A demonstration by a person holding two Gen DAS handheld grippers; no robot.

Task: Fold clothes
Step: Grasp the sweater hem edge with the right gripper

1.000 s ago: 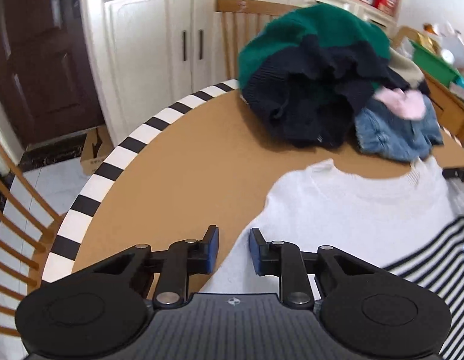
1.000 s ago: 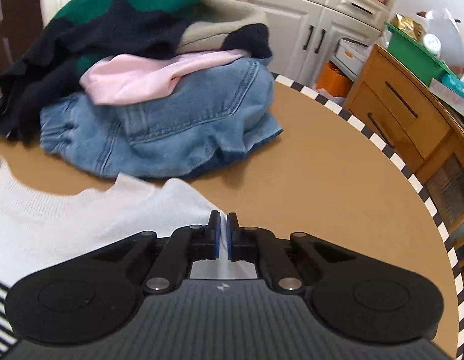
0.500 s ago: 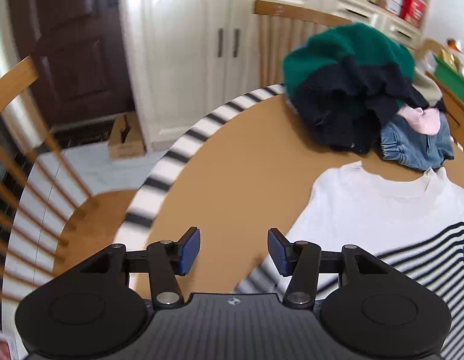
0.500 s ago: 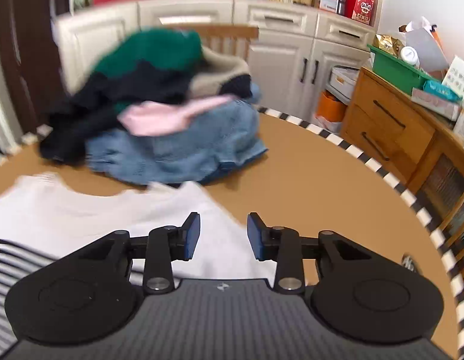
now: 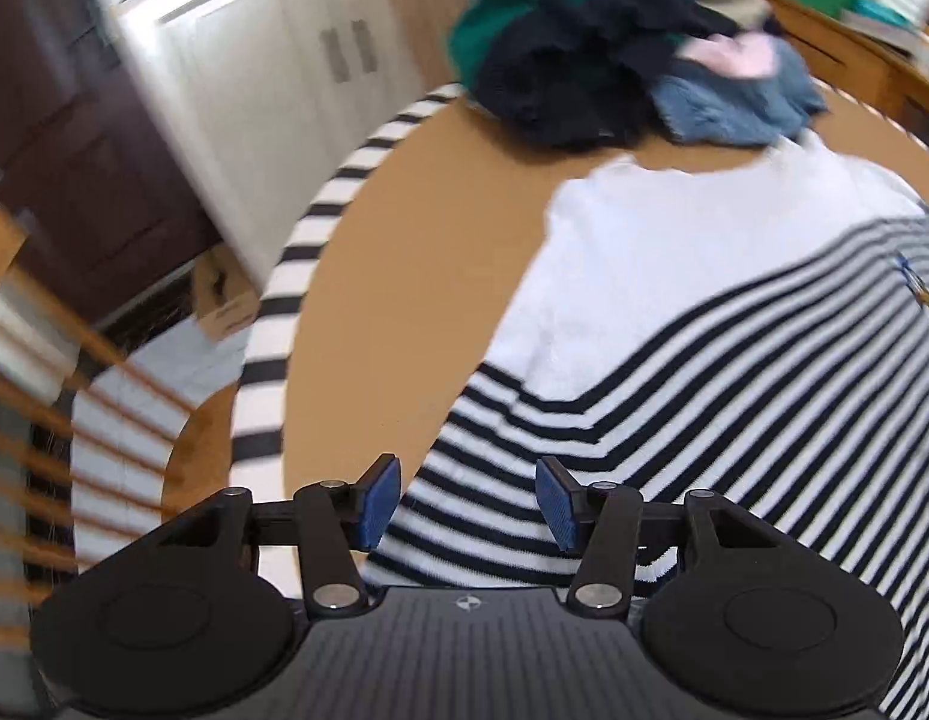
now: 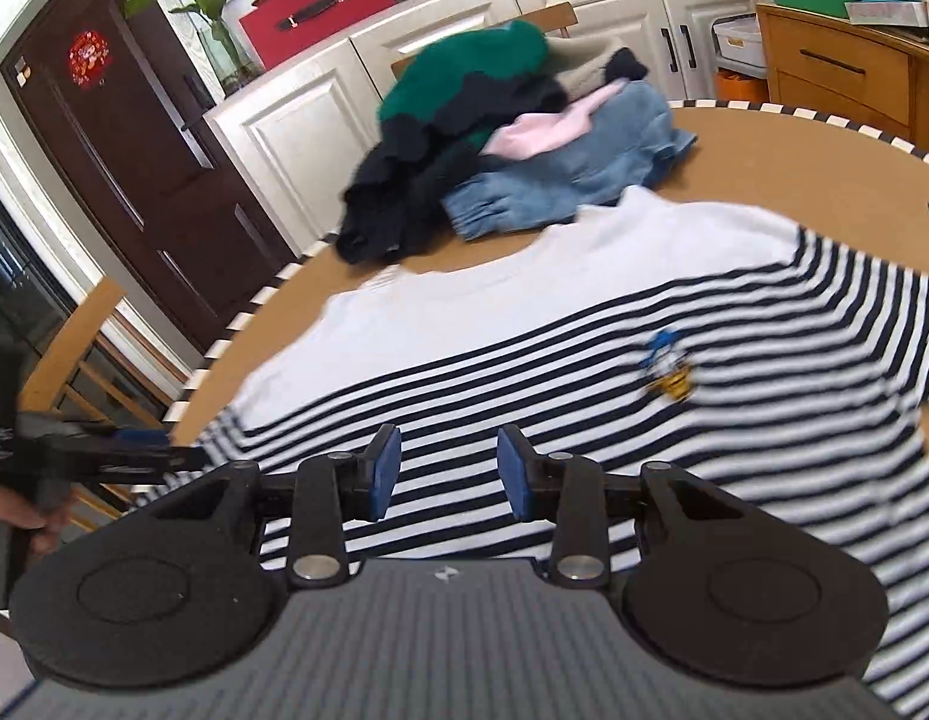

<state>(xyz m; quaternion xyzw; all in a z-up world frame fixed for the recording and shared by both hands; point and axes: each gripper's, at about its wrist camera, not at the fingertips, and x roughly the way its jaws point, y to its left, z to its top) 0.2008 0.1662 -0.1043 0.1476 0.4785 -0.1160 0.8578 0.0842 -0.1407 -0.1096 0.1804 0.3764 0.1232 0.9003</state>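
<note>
One sweater (image 6: 524, 324), white at the shoulders and black-and-white striped below, lies spread flat on the round brown desk (image 6: 824, 162), its neck toward the far side and a small cartoon patch (image 6: 668, 369) on the chest. Two hand-held grippers hang over its near part. The right hand-held gripper (image 6: 446, 474) has its blue pads spread apart with nothing between them, the striped cloth lying below and ahead from 10 to 2 o'clock. The left hand-held gripper (image 5: 467, 501) is spread too, gripping nothing, above the striped sleeve (image 5: 512, 450) near the desk's edge; in the right wrist view it shows at 9 o'clock, carried by a hand (image 6: 20, 510).

At 12 o'clock beyond the sweater's collar sits one pile of clothes (image 6: 500, 138): a green and dark knit, something pink, a beige piece and blue denim, with the denim just beside the collar. The desk's rim (image 5: 296, 264) is striped black and white. One wooden chair (image 5: 56, 420) stands off the desk at 9 o'clock in the left wrist view; another chair back (image 6: 548, 18) rises behind the pile. White cabinets (image 6: 296, 126), a dark door (image 6: 122, 138) and a wooden drawer unit (image 6: 836, 72) line the room behind.
</note>
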